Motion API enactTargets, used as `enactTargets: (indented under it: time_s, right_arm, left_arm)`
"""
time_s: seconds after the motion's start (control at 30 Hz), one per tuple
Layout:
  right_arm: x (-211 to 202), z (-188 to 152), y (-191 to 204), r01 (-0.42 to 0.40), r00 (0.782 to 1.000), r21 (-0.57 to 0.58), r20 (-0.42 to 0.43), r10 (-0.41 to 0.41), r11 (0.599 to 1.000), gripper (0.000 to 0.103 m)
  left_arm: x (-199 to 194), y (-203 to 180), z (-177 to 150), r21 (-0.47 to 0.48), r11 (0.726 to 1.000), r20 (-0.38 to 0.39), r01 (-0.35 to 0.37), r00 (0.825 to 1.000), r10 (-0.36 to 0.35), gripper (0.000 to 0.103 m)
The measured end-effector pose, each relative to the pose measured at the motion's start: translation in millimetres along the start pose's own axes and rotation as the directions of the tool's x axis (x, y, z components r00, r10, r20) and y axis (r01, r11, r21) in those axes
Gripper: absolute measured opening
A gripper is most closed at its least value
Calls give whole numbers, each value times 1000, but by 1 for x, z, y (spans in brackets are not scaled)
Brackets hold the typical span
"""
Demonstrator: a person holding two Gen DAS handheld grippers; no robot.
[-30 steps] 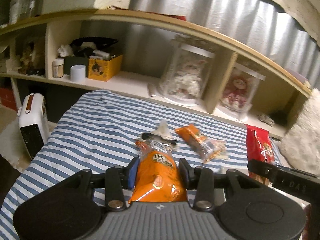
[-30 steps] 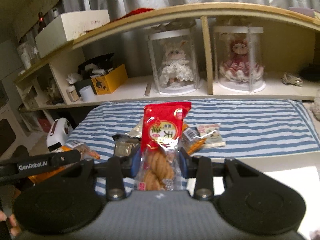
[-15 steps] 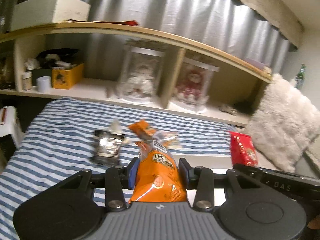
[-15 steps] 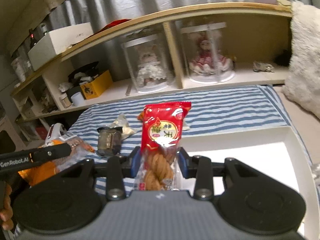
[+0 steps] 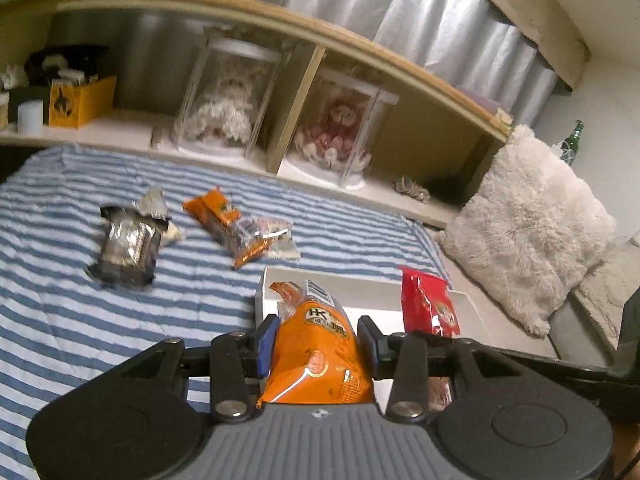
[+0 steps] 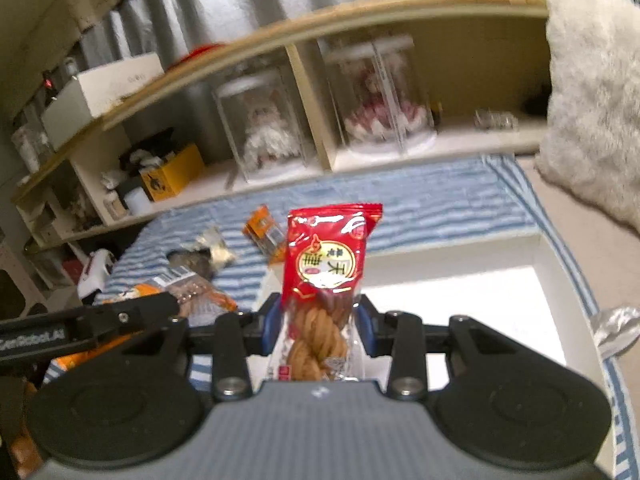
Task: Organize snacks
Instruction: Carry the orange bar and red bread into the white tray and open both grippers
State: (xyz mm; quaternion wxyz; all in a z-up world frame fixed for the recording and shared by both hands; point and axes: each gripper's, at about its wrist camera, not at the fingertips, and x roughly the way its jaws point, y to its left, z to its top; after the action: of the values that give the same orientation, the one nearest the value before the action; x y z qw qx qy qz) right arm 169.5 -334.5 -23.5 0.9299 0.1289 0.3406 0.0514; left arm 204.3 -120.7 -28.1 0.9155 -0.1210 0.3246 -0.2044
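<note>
Now both tools, each pinching its snack packet (image 5: 316,354) (image 6: 324,280), have swung over the white tray (image 6: 460,300).

The orange snack bag (image 5: 318,356) is glossy plastic film, catching highlights. The red packet (image 6: 326,256) is shiny foil-like film above and clear plastic below (the twisted pastry shows through). The left gripper (image 5: 318,342) and right gripper (image 6: 320,330) have matt black plastic bodies with blue finger pads (image 5: 267,338). The striped bedspread (image 5: 72,320) is soft woven cloth. The white tray (image 6: 460,304) looks smooth. The pillow (image 5: 528,232) is shaggy fur. The shelf (image 5: 296,96) edge looks like wood.
</note>
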Motion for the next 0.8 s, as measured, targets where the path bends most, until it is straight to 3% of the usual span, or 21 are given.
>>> enactTargets:
  time_s: [0.13,0.37,0.8]
  right_arm:
    - [20,0,-10,8,998,24,-70,-7,1000,45]
    - [40,-1,-17,17,994,13,-112,-15,1000,45]
    - [71,6,-32,49,987,41,-152,-42,998,45]
  left_arm:
    - [25,7,-2,-46,999,-35,16,999,-17,44]
    - [63,2,4,-69,997,-41,16,999,-19,44]
    - [108,-3,11,-58,997,-95,-52,994,47,45]
